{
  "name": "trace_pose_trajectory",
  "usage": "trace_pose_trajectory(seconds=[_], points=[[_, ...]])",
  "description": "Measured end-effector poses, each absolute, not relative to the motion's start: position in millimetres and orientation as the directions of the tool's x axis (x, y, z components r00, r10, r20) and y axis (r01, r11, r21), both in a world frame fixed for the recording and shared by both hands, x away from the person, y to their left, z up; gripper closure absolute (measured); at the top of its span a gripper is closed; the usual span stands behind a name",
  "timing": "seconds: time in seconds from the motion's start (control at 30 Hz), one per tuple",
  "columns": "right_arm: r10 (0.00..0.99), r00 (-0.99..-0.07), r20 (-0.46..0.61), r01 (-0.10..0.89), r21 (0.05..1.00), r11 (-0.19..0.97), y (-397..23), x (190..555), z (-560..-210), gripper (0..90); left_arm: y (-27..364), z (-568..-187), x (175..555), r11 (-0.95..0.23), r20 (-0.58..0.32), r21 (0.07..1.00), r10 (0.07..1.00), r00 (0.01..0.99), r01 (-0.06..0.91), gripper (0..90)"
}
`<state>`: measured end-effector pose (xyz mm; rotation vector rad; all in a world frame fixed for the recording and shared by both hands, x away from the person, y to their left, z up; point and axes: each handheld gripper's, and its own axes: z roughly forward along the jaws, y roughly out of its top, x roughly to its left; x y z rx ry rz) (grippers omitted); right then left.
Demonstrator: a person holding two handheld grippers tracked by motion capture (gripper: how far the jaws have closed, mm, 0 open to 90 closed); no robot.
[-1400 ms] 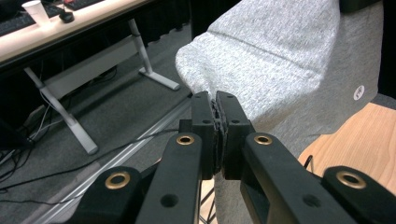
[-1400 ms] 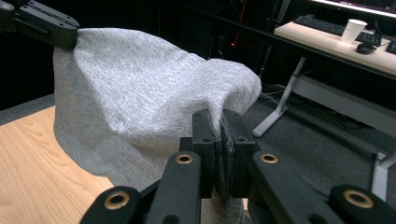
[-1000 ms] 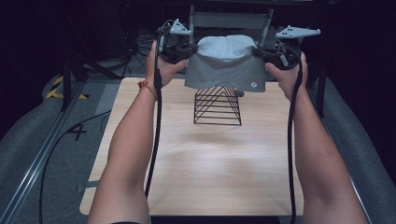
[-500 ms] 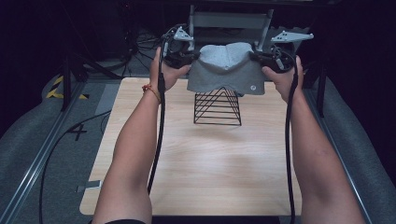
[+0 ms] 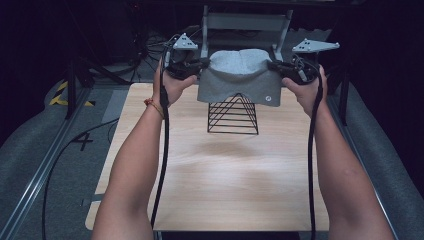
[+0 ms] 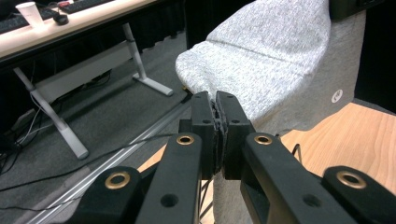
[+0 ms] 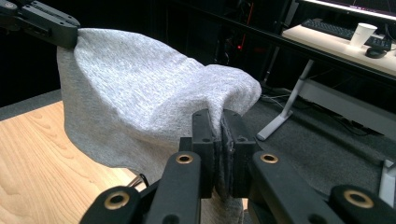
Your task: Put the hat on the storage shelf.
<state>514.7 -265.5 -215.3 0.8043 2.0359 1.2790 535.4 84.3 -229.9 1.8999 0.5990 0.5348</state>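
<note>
Grey heathered knit cloth (image 5: 239, 75) hangs stretched between the two claws above the far edge of the light wooden table (image 5: 215, 190), toward 12 o'clock from the person. Its lower hem drapes over the top of a black wire rack with a triangular outline (image 5: 233, 114), which stands on the table just below it. A small round white mark (image 5: 268, 98) sits near the cloth's lower corner at about 4 o'clock.

The left claw (image 5: 202, 63) is clamped on the cloth's left edge; in the left gripper view (image 6: 215, 116) its two black jaws are pressed together with a fold of grey fabric pinched between them. The right claw (image 5: 274, 65) pinches the opposite edge; in the right gripper view (image 7: 218, 135) its jaws are likewise closed tight on the fabric, and the other claw (image 7: 65, 32) shows at 10 o'clock holding the far corner.

The cloth bulges upward in the middle, forming two soft humps. Black cables (image 5: 162, 150) trail from each gripper down along the person's forearms toward 6 o'clock. A white paper cup (image 7: 363, 33) stands on a desk in the background.
</note>
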Motion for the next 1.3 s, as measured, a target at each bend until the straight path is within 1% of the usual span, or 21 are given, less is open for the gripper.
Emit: trace_pose_trajectory(seconds=[0.1,0.17,0.27,0.4,0.57,0.83,1.03,1.1,1.3], points=[[0.749,-0.641,-0.169,0.172,0.919,0.354,-265,513,-213,85.0,87,-229,534,-0.350,0.098,0.923,0.614,0.783,0.158,87.3],[0.745,-0.643,-0.180,0.171,0.914,0.369,-264,511,-213,85.0,87,-230,532,-0.348,0.084,0.922,0.610,0.788,0.171,87.3],[0.742,-0.645,-0.182,0.168,0.914,0.370,-263,509,-214,85.0,86,-235,530,-0.374,0.105,0.912,0.610,0.785,0.168,87.2],[0.741,-0.647,-0.182,0.184,0.905,0.383,-262,510,-222,85.0,86,-245,531,-0.367,0.085,0.913,0.603,0.793,0.180,87.2],[0.738,-0.652,-0.174,0.190,0.905,0.381,-265,509,-229,85.0,85,-252,530,-0.393,0.100,0.900,0.605,0.790,0.187,87.2],[0.731,-0.662,-0.166,0.211,0.895,0.394,-266,509,-248,84.8,79,-271,534,-0.420,0.095,0.883,0.600,0.795,0.212,87.1],[0.735,-0.664,-0.137,0.251,0.885,0.391,-265,514,-271,84.7,75,-289,539,-0.434,0.081,0.868,0.604,0.793,0.241,87.1],[0.739,-0.662,-0.123,0.272,0.880,0.390,-265,516,-281,84.7,73,-298,540,-0.425,0.062,0.867,0.609,0.790,0.260,87.1],[0.745,-0.660,-0.097,0.305,0.872,0.384,-270,520,-298,84.4,72,-319,544,-0.436,0.050,0.854,0.610,0.791,0.283,87.1]])
